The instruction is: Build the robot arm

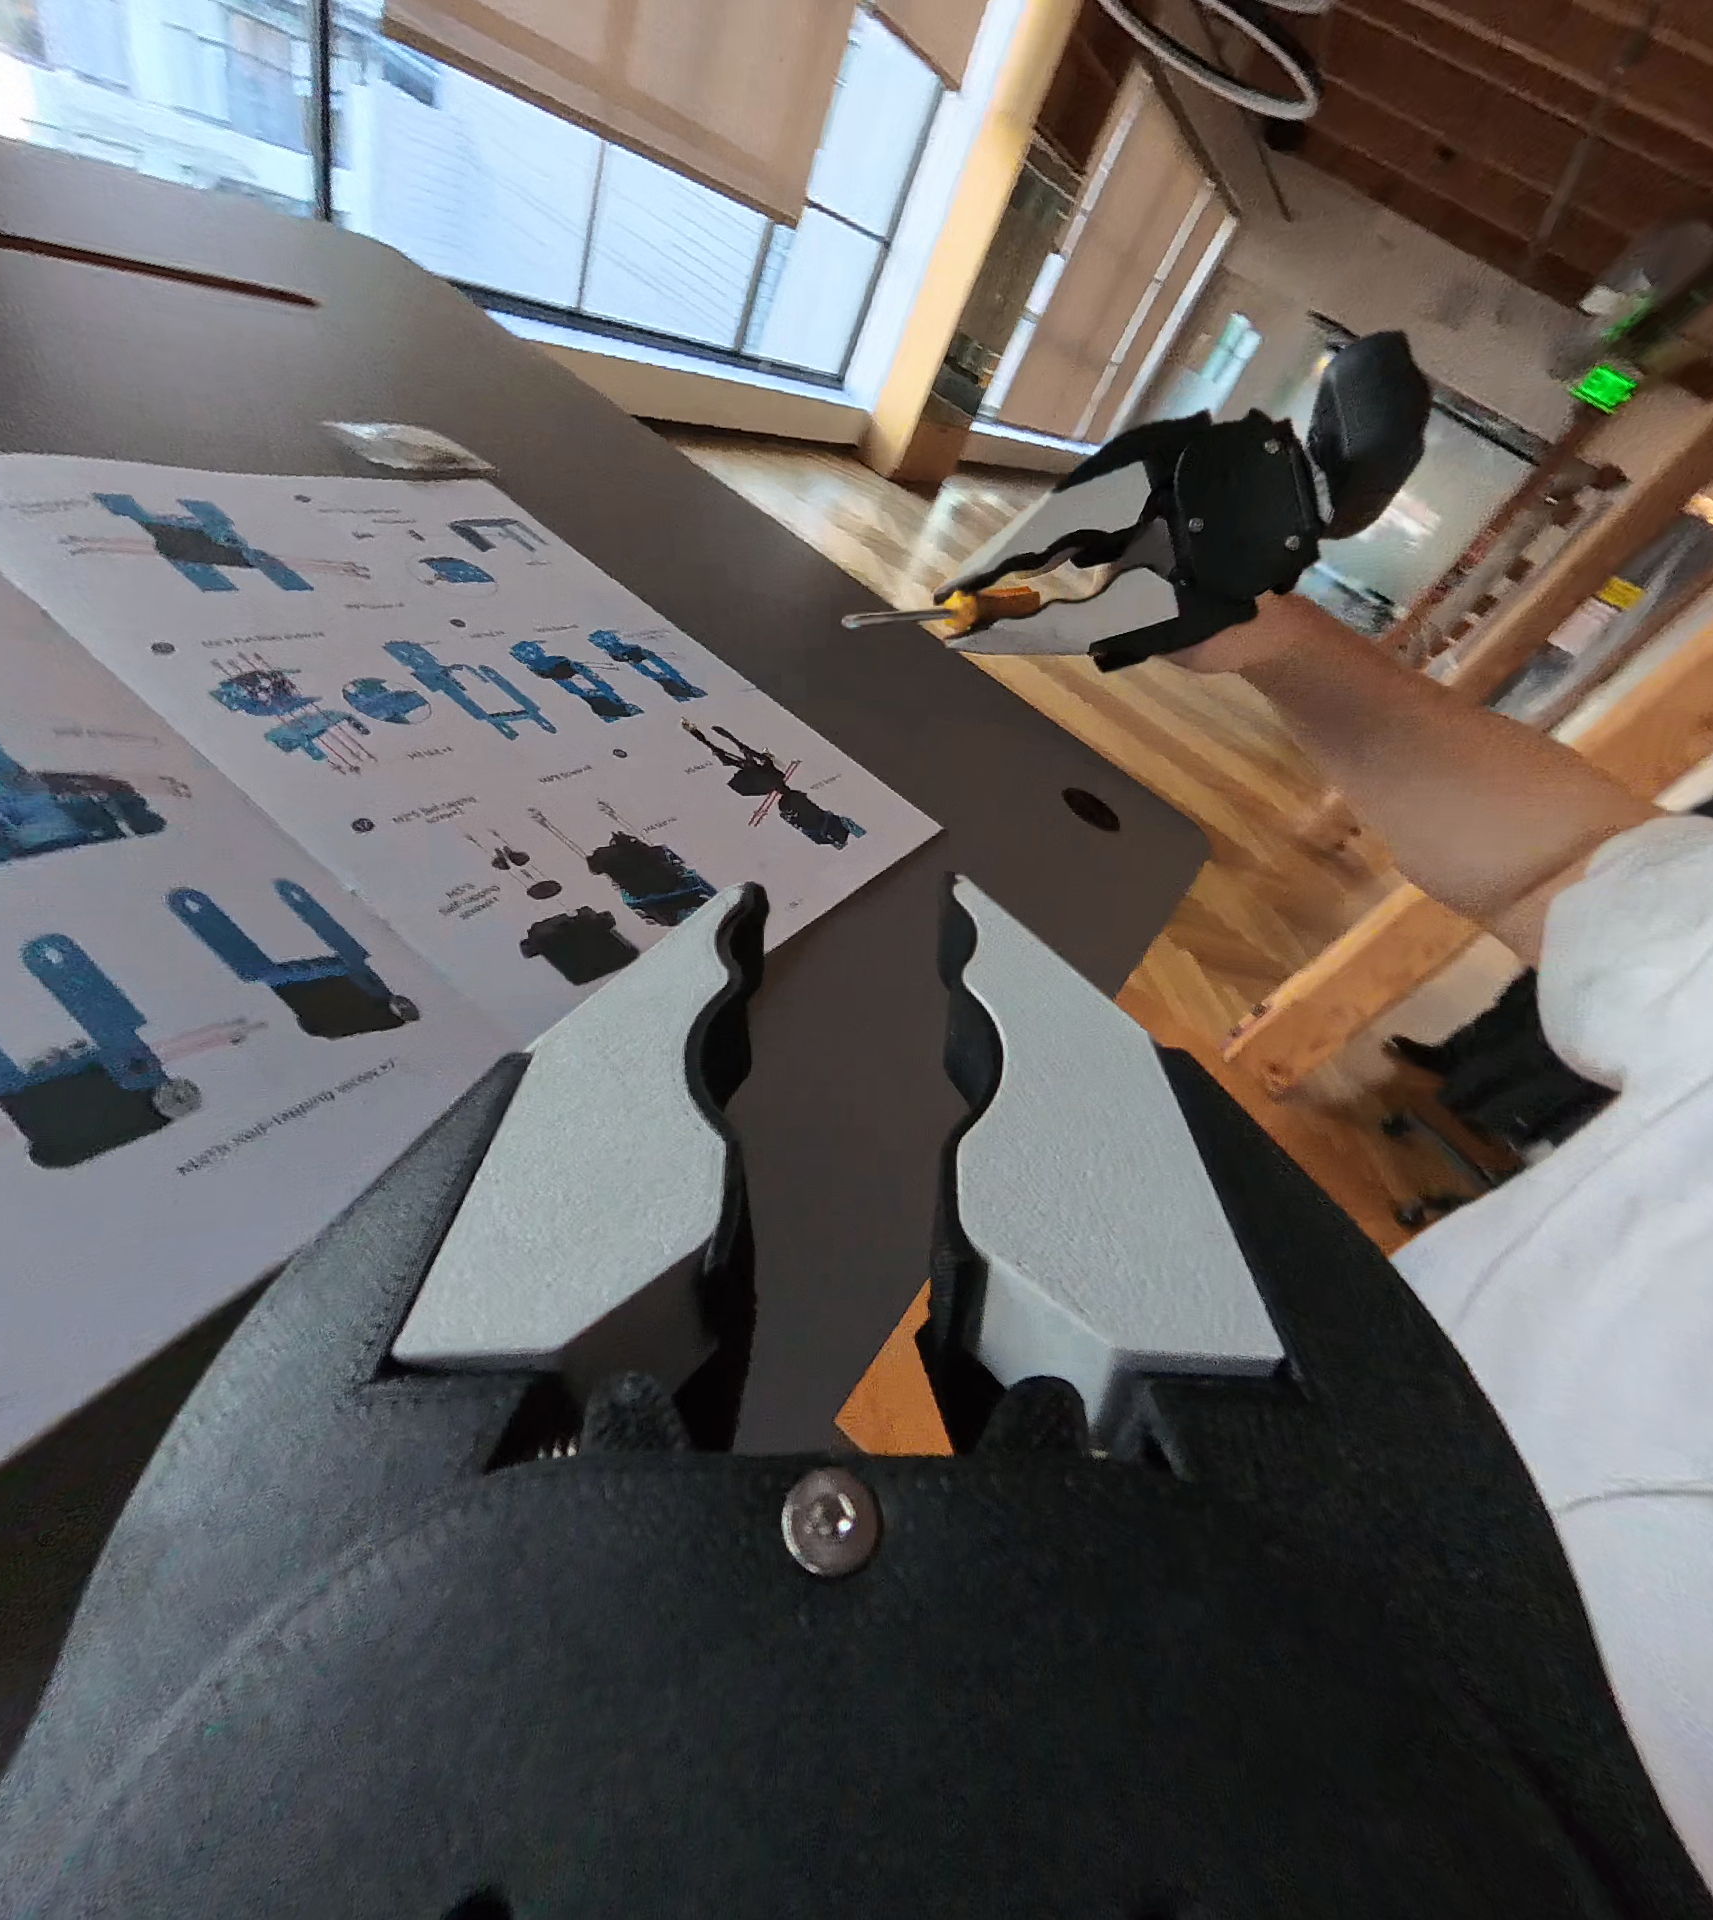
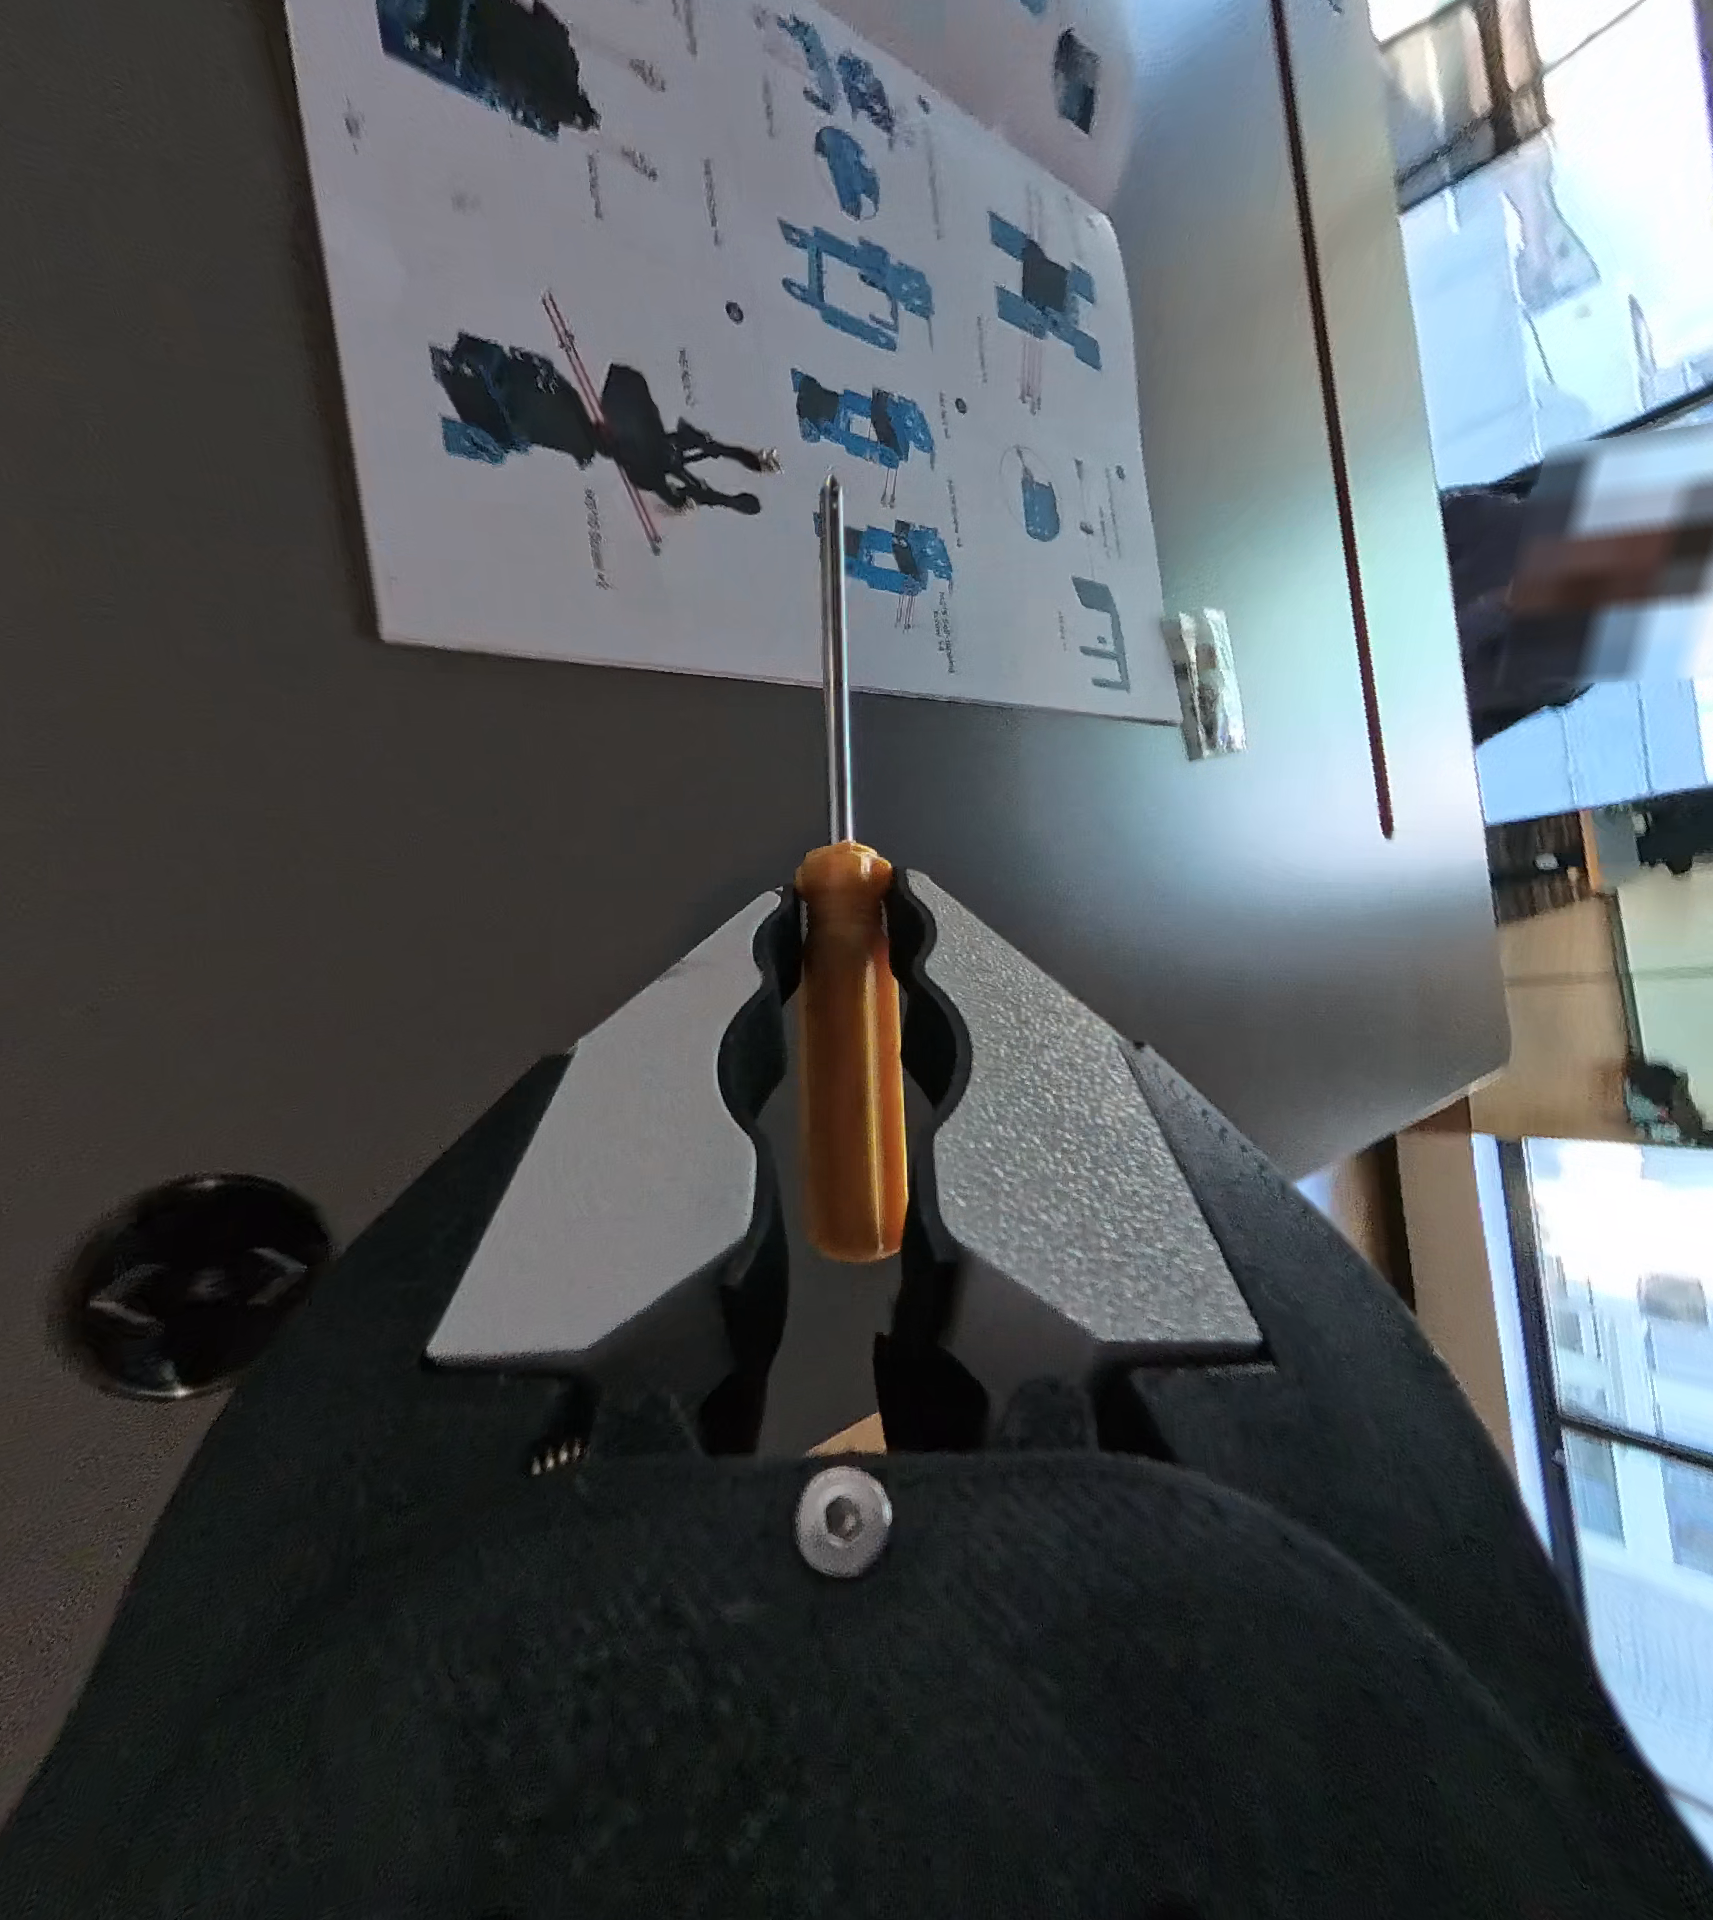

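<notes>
Fingers of the right gripper (image 2: pixel 844 914) pinch the orange handle of a screwdriver (image 2: pixel 850 1049), its thin shaft pointing to 12 o'clock over an instruction sheet (image 2: pixel 540 582) on the dark surface (image 2: pixel 156 727). The left gripper (image 1: pixel 850 904) hovers narrowly parted and empty near the sheet's corner. Blur hides the printed detail; a small clear packet (image 2: pixel 1207 681) at 1 o'clock is hard to identify.

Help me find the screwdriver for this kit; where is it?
The screwdriver is clamped in the right gripper, orange handle between the fingers, shaft pointing forward above the dark table toward the instruction sheet.
</notes>
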{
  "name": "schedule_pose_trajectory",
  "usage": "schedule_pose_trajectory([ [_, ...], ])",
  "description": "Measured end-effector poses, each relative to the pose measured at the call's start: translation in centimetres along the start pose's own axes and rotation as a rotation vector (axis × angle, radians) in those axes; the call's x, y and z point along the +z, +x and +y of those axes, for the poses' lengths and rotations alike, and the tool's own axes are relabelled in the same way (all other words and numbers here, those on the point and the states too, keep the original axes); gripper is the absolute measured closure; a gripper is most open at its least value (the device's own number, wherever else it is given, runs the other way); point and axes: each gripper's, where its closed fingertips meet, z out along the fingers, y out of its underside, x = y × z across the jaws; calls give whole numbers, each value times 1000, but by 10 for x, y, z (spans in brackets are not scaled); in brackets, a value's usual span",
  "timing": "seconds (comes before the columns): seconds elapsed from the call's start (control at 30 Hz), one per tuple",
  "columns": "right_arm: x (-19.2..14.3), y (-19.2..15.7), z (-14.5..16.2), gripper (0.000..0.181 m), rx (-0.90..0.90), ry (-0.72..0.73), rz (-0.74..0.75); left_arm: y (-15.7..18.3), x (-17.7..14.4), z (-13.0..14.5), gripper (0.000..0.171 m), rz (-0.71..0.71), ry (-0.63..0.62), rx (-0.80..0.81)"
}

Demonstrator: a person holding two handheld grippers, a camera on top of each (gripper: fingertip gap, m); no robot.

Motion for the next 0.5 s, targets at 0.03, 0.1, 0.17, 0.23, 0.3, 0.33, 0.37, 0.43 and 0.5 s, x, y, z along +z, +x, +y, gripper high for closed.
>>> schedule_pose_trajectory([
  [0.03, 6, 3, 3, 166, -15, 11, -34, -1, 4, 3, 141, -39, 0, -9],
  [0.1, 14, 4, 5, 166, -15, 30, -90, -1, 9, 8, 141, -100, -16, -45],
  [0.17, 16, 3, 5, 166, -17, 21, -103, 4, 11, 9, 140, -134, -18, -73],
  [0.23, 13, 1, 5, 166, -60, 14, -88, 6, 10, 10, 140, -177, -15, -71],
  [0.3, 14, -1, 1, 166, -119, 30, -94, 5, 10, 10, 140, -210, -9, -56],
  [0.33, 17, 0, 1, 166, -152, 31, -100, 4, 10, 10, 140, -223, -7, -48],
  [0.37, 21, 2, 0, 166, -188, 32, -108, 3, 11, 10, 140, -234, -8, -42],
  [0.43, 31, 4, -3, 166, -253, 45, -142, 2, 12, 10, 140, -249, 4, -40],
  [0.5, 40, 6, -5, 166, -360, 52, -175, 4, 13, 9, 140, -253, 30, -52],
])
